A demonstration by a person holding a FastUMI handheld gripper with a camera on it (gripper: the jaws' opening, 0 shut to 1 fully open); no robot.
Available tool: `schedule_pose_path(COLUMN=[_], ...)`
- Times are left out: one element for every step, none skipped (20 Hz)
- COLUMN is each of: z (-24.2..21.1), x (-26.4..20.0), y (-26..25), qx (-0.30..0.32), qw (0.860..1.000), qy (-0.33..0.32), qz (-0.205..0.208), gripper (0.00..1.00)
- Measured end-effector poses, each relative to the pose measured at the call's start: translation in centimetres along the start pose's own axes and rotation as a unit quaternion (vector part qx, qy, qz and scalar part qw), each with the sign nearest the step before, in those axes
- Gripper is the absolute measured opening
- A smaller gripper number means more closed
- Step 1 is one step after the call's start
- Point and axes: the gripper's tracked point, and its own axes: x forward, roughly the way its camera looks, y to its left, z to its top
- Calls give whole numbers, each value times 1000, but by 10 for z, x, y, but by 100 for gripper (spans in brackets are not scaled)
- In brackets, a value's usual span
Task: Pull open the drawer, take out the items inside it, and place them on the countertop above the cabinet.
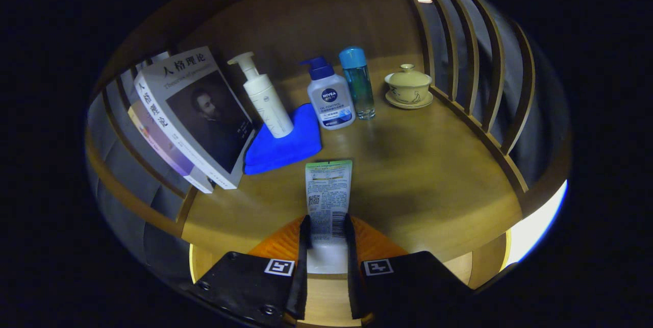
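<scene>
The claw [327, 236] is clamped on a white tube [328, 200], both fingers [304, 246] pressing its sides (the printed back of the tube faces up). The tube reaches forward over the wooden counter [423, 180]. Just beyond its green end lies a blue cloth [285, 147], and a white pump bottle [264, 98] stands on it, tilted. To the left of the cloth, a book [196, 114] leans against the wooden rail [153, 200]. Farther back stand a white bottle with blue pump [330, 98] and, touching or just beside it, a clear blue bottle [358, 83]. A lidded cup on a saucer [408, 85] sits near the right rail.
</scene>
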Motion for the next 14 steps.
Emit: schedule_pose_path(z=[-2, -2, -1, 0, 3, 6, 10, 12, 15, 16, 20, 22, 23, 21], x=[1, 3, 8, 5, 6, 2, -4, -10, -18, -23, -38, -49, -65, -81], y=[1, 3, 7, 11, 14, 16, 19, 21, 24, 23, 27, 30, 33, 38], qx=[5, 8, 8, 8, 7, 4, 0, -4, -10, -19, -29, -42, -54, -65], qw=[1000, 1000, 1000, 1000, 1000, 999, 999, 998, 998, 996, 994, 990, 985, 978], qy=[3, 4, 2, -3, -12, -23, -35, -47, -62, -81, -105, -133, -165, -194], qz=[1, 6, 13, 20, 23, 25, 27, 27, 28, 22, 20, 21, 21, 23], gripper=[35, 37, 39, 44, 46, 51, 58, 66, 74, 82, 90, 98, 98, 98])
